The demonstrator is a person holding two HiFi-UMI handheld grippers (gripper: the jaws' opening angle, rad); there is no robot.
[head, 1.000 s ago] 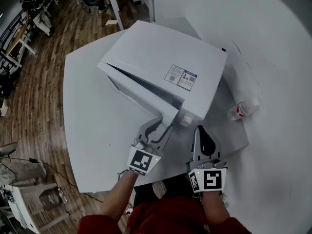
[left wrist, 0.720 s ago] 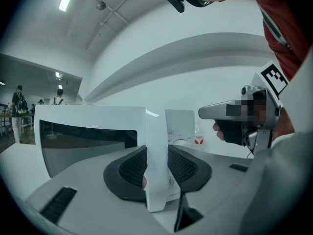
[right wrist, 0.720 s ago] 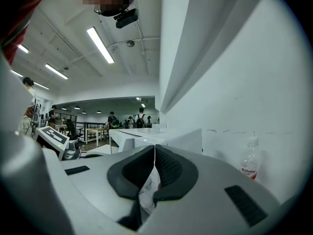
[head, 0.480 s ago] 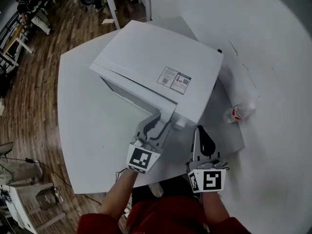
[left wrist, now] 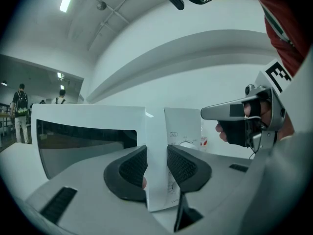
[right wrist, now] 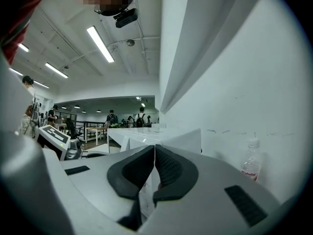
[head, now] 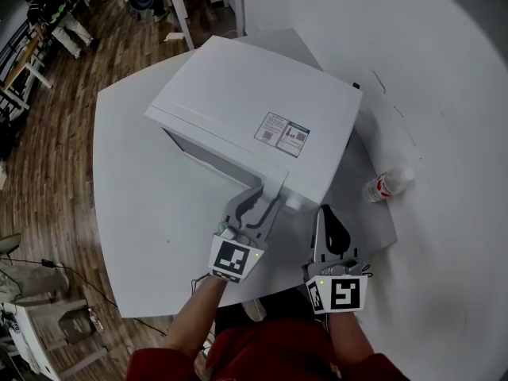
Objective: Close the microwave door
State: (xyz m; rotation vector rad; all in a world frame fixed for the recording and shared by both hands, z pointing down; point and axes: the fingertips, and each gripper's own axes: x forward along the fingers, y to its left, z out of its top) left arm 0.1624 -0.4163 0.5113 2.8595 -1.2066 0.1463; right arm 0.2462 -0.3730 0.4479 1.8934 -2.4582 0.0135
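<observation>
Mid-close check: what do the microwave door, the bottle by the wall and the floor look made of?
The microwave door: white frame, matte, plastic or painted metal; its dark window is probably glass, slightly reflective. The bottle: clear plastic, see-through body with a printed label. The floor: brown planks with grain, wood or wood-look laminate.

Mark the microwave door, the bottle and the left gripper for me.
microwave door [left wrist: 154, 141], left gripper view, free edge.
bottle [head: 386, 184], head view, its body.
left gripper [head: 258, 201], head view, between its fingertips.

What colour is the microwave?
The microwave is white, with a small printed sticker on top. The head view shows it best.
</observation>
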